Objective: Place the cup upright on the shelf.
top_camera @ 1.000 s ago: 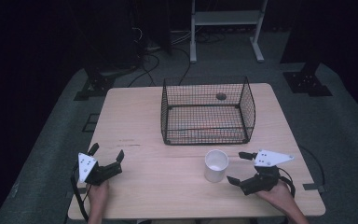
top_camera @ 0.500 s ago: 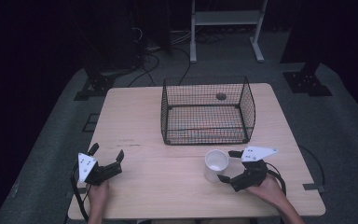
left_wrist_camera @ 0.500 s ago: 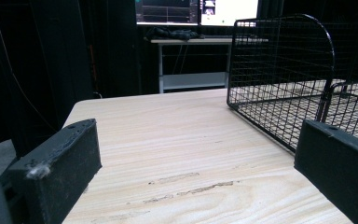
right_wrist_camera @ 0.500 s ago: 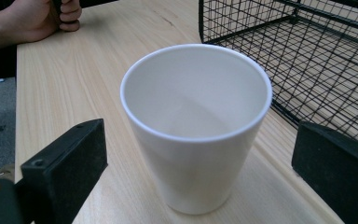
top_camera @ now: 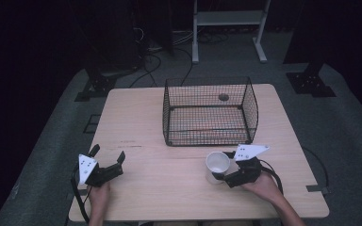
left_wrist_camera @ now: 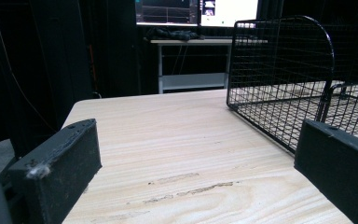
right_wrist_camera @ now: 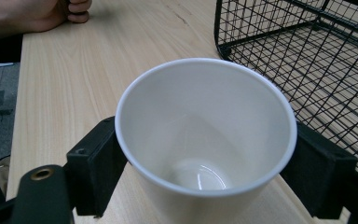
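— What takes up the most room?
— The wooden table [top_camera: 179, 188], across the middle of the high view. On its upper centre sits a black wire basket [top_camera: 210, 111].

— And the hands?
— Both come in from the bottom edge. The right hand [top_camera: 264, 186], lower right, points its right gripper [top_camera: 222, 168] toward the frame's left. The left hand [top_camera: 100, 194], lower left, rests on the table with the left gripper [top_camera: 107, 155] aimed up and right.

— Jaws?
— The right ones sit on either side of a white cup [right_wrist_camera: 205, 140], touching its walls. The left ones are spread wide over bare wood.

— Where is the cup?
— Upright, just below the basket's front edge.
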